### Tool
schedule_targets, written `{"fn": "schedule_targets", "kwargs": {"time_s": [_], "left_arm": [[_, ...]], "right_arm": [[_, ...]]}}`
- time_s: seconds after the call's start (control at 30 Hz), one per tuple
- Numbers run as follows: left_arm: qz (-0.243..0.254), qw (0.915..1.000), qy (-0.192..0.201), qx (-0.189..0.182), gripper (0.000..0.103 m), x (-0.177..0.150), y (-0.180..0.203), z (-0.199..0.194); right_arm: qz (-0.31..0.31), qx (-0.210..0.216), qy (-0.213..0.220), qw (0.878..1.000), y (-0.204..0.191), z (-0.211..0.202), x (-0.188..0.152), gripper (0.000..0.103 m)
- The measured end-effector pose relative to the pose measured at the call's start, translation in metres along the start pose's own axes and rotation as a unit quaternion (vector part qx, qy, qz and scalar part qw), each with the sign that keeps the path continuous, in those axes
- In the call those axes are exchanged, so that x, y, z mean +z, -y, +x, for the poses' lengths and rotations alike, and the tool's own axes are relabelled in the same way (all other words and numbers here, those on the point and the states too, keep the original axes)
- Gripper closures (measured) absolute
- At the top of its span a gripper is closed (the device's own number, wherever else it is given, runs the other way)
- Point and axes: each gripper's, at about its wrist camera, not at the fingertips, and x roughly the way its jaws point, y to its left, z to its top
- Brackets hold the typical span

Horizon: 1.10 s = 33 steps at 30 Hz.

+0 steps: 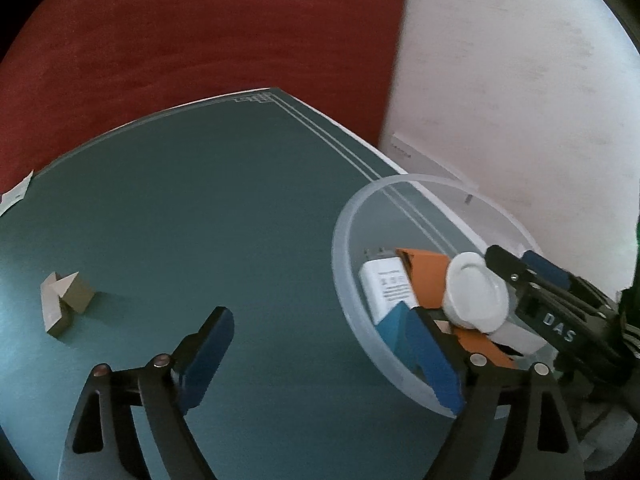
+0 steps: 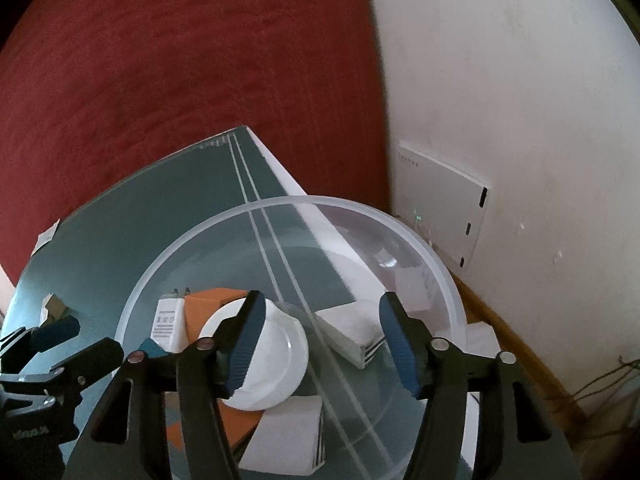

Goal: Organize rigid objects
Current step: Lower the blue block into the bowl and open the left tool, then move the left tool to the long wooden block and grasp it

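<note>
Red wall (image 1: pixel 180 40) and white wall (image 1: pixel 520 80) are seen behind the teal glass table (image 1: pixel 220 220). Rigid objects are collected in the clear bowl (image 1: pixel 340 240); cardboard pieces (image 1: pixel 64 304) lie apart. Left gripper (image 1: pixel 320 344) and right gripper (image 2: pixel 320 340) are spread, nothing pinched.

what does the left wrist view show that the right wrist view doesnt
Only the left wrist view shows the cardboard pieces in full, lying on the green table away from the bowl, and the teal edge of the white charger box.

Only the right wrist view shows the white box with striped end and another white box in the bowl, plus the wall panel.

Both share the clear plastic bowl, the white cup, the orange box, and both grippers, open and holding nothing.
</note>
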Motion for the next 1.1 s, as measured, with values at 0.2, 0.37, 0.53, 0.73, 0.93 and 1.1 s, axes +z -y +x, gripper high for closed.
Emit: {"fn": "schedule_targets", "kwargs": {"time_s": [0.2, 0.37, 0.53, 0.73, 0.93, 1.1], "left_arm": [[-0.002, 0.9998, -0.008, 0.016, 0.005, -0.001, 0.001, 0.012], [-0.001, 0.9997, -0.015, 0.017, 0.004, -0.002, 0.0, 0.011], [0.008, 0.9997, -0.012, 0.022, 0.001, -0.005, 0.002, 0.007], [0.01, 0.9997, -0.014, 0.017, 0.001, -0.004, 0.003, 0.012], [0.005, 0.9998, -0.005, 0.02, 0.001, -0.002, 0.001, 0.006], [-0.01, 0.9997, 0.009, 0.021, 0.001, 0.002, -0.009, -0.002]], "right_arm": [[-0.006, -0.001, 0.001, 1.0, -0.004, -0.001, 0.0, 0.041], [-0.007, 0.001, 0.001, 1.0, -0.006, -0.001, 0.0, 0.04], [-0.008, 0.001, 0.001, 1.0, -0.007, -0.001, 0.0, 0.035], [-0.013, -0.002, 0.008, 1.0, -0.012, -0.004, 0.0, 0.034], [-0.012, -0.01, 0.017, 1.0, -0.015, -0.008, 0.002, 0.033], [-0.014, -0.012, 0.018, 1.0, -0.019, -0.011, 0.003, 0.032]]}}
